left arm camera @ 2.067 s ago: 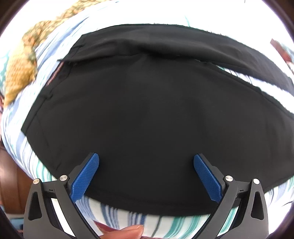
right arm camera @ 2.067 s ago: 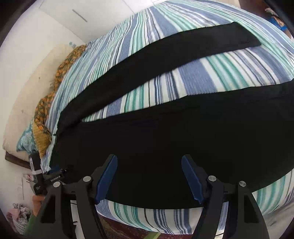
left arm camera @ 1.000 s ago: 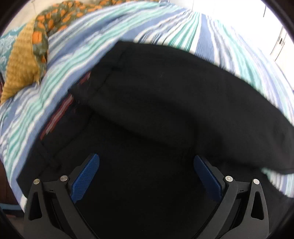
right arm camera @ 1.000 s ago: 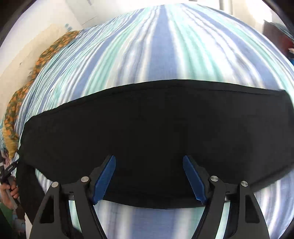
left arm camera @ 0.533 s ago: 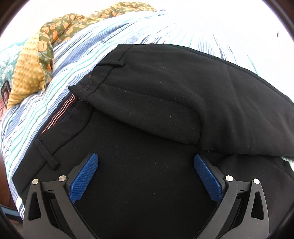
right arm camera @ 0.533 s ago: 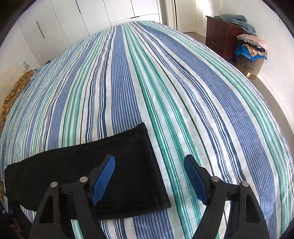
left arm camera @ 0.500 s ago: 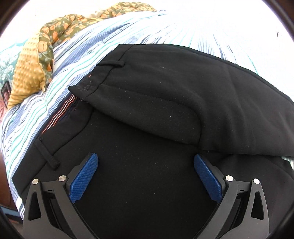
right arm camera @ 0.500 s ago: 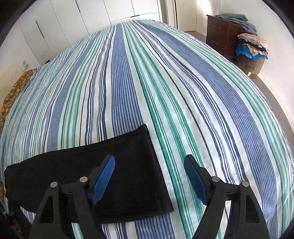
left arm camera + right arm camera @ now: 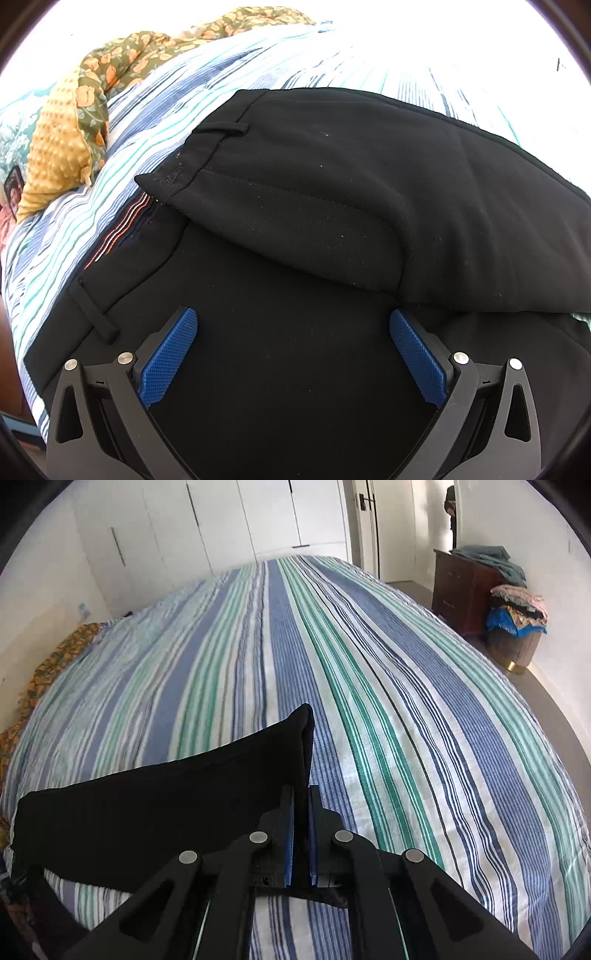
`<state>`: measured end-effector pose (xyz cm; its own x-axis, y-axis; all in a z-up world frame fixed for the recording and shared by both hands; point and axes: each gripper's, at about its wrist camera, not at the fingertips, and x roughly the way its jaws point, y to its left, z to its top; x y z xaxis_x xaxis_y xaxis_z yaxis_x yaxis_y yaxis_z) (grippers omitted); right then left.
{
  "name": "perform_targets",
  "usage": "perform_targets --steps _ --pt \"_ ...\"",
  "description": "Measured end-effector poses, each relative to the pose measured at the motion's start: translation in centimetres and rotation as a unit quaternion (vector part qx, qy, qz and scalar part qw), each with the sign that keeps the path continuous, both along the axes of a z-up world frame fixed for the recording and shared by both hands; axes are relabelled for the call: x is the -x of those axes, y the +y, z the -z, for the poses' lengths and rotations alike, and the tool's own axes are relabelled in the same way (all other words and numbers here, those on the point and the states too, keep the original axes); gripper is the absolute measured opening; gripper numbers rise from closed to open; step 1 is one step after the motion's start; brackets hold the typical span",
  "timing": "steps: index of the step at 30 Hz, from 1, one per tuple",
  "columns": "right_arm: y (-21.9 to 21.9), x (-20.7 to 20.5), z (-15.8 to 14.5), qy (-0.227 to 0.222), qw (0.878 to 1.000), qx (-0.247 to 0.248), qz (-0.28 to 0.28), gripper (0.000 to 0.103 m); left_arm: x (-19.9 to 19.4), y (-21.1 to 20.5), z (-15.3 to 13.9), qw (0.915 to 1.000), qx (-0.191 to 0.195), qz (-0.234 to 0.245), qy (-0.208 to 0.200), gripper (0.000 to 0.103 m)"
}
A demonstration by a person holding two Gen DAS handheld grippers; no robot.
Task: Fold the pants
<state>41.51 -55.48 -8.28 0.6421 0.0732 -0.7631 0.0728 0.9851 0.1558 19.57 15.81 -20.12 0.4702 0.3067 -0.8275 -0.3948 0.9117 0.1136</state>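
Black pants [image 9: 332, 184] lie on the striped bed [image 9: 166, 96], one leg folded over the other near the waistband, with belt loops at the left. My left gripper [image 9: 291, 314] hovers open over the seat of the pants, with nothing pinched between its blue pads. In the right wrist view the far end of the pants [image 9: 166, 805] is lifted off the sheet. My right gripper [image 9: 301, 790] is closing its jaws on that hem end, and the fabric is squeezed between the pads and rises to a point above them.
The striped bed [image 9: 369, 646] stretches ahead to white wardrobe doors [image 9: 221, 524]. A yellow and floral blanket [image 9: 59, 155] lies bunched at the bed's left edge. A dark dresser [image 9: 461, 587] and a laundry basket [image 9: 517, 635] stand on the floor at the right.
The right gripper's jaws, open over the leg end half a second ago, have shut on the hem and lifted it. The left gripper has hardly moved and stays open.
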Motion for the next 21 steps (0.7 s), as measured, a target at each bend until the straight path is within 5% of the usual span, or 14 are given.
perform_targets --steps 6,14,16,21 --pt "2.5 11.7 -4.4 -0.056 0.998 -0.021 -0.034 0.006 0.0 -0.2 -0.1 1.0000 -0.005 0.000 0.004 0.103" --pt "2.9 23.5 -0.4 0.007 1.000 -0.019 0.003 0.010 -0.3 -0.6 -0.3 0.9997 -0.016 -0.004 0.018 0.103" --pt "3.0 25.0 0.4 0.019 0.999 0.006 0.034 0.040 -0.4 -0.8 -0.4 0.9995 -0.019 -0.009 0.025 0.103" --pt "4.5 28.1 -2.8 -0.066 0.991 0.030 0.114 0.078 -0.1 -1.6 -1.7 0.9978 -0.031 -0.019 0.055 0.102"
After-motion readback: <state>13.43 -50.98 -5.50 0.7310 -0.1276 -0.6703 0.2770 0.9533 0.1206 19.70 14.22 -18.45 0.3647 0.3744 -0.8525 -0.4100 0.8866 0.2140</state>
